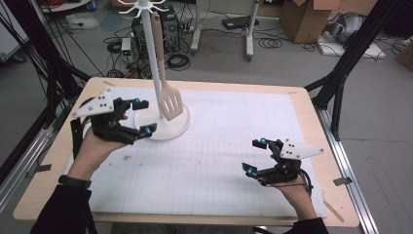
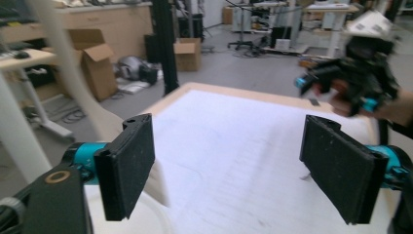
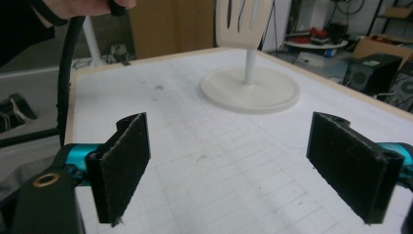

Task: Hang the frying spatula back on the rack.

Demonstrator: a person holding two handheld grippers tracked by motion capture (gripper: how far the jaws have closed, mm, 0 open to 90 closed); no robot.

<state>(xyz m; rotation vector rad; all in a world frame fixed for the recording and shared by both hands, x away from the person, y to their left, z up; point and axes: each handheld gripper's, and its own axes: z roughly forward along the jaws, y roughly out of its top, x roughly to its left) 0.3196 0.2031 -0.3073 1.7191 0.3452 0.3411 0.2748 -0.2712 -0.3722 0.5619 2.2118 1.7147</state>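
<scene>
Both my grippers spread, holding nothing.
My left gripper [image 1: 140, 117] sits beside the white stand [image 1: 168, 127], its slotted spatula [image 1: 170, 104] hanging; my right gripper [image 1: 255, 156] hovers apart.

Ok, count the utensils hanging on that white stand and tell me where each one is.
1: a slotted spatula hangs from the top hooks of the white stand, its blade low over the round base. None seems hidden.

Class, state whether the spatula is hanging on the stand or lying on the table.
Hanging. The spatula dangles from a hook atop the stand, its slotted blade just above the round base.
</scene>
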